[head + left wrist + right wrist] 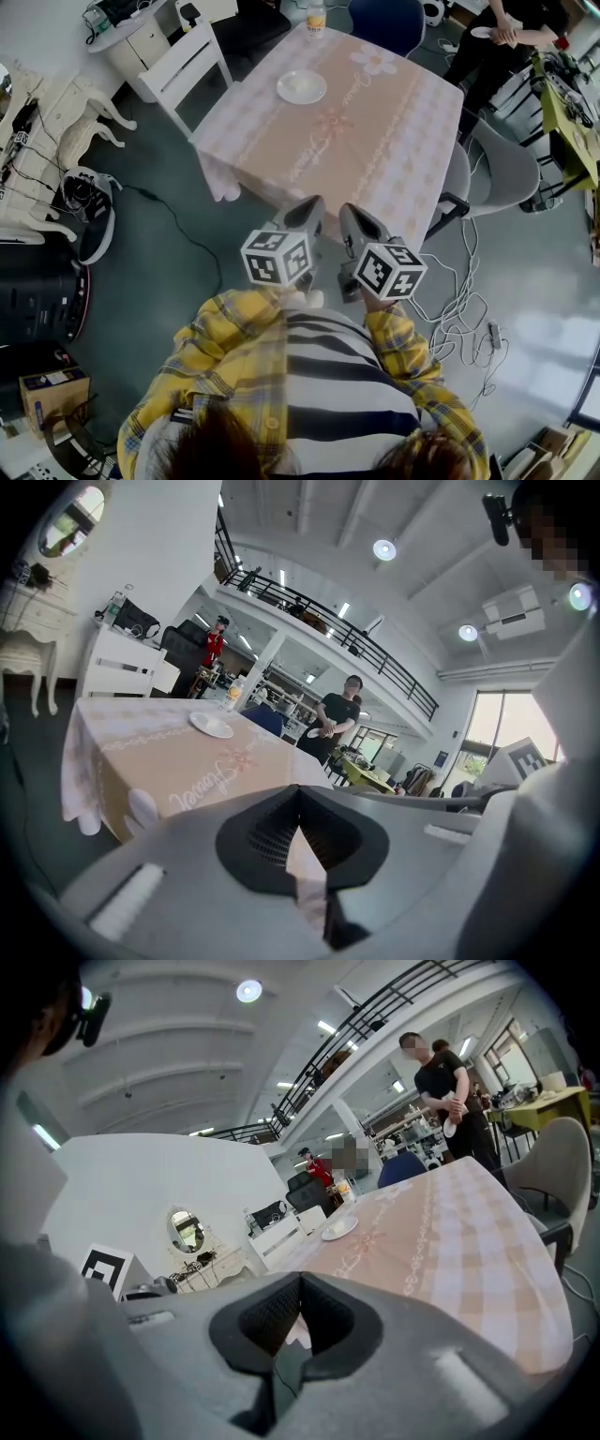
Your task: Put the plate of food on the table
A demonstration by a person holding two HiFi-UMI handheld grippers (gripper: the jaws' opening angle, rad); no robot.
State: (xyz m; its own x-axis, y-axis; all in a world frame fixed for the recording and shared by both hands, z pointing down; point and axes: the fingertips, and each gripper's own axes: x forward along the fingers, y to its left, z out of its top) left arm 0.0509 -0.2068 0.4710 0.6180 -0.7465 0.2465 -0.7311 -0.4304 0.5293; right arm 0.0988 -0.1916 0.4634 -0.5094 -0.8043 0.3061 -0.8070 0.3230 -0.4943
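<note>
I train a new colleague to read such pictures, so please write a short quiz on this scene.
1. True or false: the plate lies on the table.
2. The left gripper and the right gripper hold: A) a cup, B) nothing, C) a spoon?
3. Fill in: seen from the grippers, the bottle stands at the table's ___ edge.
Key: 1 true; 2 B; 3 far.

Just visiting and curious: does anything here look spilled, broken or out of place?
Nothing spilled or broken. The plate sits flat on the table; only loose cables strewn on the floor beside it look untidy.
</note>
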